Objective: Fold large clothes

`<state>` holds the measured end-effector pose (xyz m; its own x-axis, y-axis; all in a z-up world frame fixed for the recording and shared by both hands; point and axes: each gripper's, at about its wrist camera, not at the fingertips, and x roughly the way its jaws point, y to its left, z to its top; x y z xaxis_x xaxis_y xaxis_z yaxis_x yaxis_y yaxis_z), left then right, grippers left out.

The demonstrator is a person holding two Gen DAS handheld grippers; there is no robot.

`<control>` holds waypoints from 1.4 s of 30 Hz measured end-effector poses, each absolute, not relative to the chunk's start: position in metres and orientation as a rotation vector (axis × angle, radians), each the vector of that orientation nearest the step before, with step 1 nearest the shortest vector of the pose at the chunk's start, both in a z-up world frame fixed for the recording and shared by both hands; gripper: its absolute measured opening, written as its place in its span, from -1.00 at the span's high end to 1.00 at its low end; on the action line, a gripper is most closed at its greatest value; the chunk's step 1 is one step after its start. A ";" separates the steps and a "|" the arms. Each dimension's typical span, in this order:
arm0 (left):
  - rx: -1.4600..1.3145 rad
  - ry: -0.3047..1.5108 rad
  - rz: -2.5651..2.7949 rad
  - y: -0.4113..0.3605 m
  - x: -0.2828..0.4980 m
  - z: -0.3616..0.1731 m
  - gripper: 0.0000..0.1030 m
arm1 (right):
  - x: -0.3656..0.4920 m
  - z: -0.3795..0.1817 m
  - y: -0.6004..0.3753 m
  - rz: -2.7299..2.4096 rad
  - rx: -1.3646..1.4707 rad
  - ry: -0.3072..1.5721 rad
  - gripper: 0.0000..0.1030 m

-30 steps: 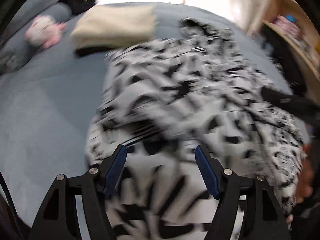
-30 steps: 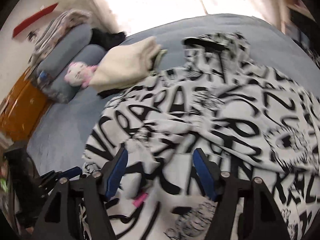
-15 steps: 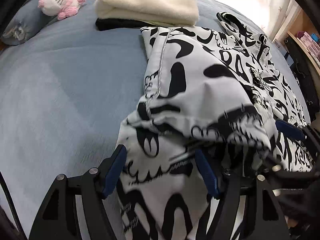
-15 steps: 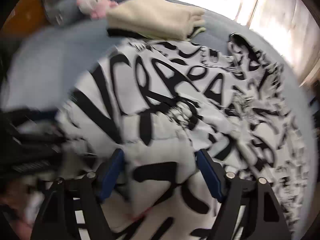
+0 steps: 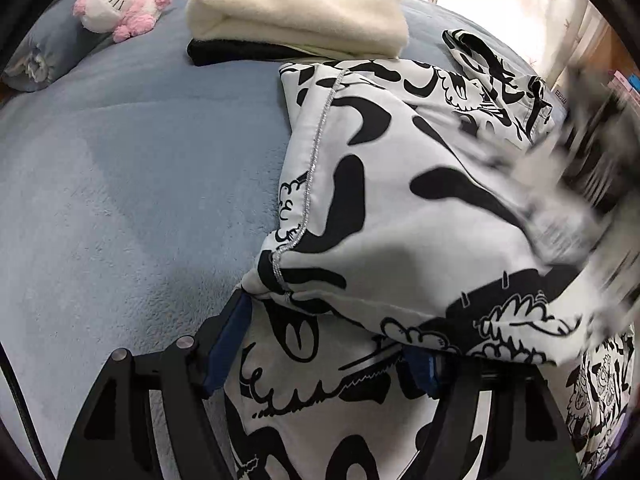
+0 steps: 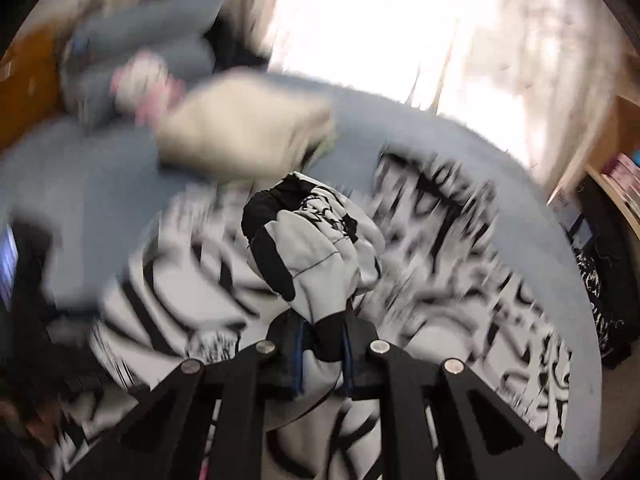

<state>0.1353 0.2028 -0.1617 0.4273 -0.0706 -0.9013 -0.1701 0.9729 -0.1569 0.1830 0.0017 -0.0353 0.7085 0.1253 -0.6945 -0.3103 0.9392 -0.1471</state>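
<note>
A large white garment with a black graphic print lies on a blue bed. In the left wrist view my left gripper stands open over the garment's near part; its jaws are wide apart and a fold drapes over the right one. In the right wrist view my right gripper is shut on a bunched part of the garment and holds it raised above the rest of the garment, which is blurred by motion.
A folded cream blanket on a dark folded item lies at the far side of the blue bed. A pink and white plush toy sits against a blue pillow at the far left. Wooden shelves stand to the right.
My right gripper has shut on a bunch of the garment and lifted it. A fold of fabric has been drawn across in front of my left gripper, which stays open.
</note>
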 end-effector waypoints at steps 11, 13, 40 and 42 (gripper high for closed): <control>-0.100 1.090 0.015 0.163 0.137 -0.152 -0.43 | 0.226 -0.149 -0.165 0.062 0.472 1.049 0.57; -0.071 1.089 -0.011 0.158 0.135 -0.149 -0.43 | 0.221 -0.161 -0.178 0.098 0.545 1.071 0.56; -0.361 1.186 -0.092 0.244 0.313 -0.186 -0.46 | 0.311 -0.162 -0.194 0.295 0.418 1.087 0.54; -0.385 1.171 -0.103 0.247 0.320 -0.186 -0.40 | 0.309 -0.162 -0.193 0.299 0.398 1.072 0.56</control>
<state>0.3203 0.2465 -0.1863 0.3928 -0.2770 -0.8769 -0.1191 0.9302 -0.3472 0.3086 -0.1930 -0.1622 0.4497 0.4236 -0.7863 -0.0441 0.8898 0.4542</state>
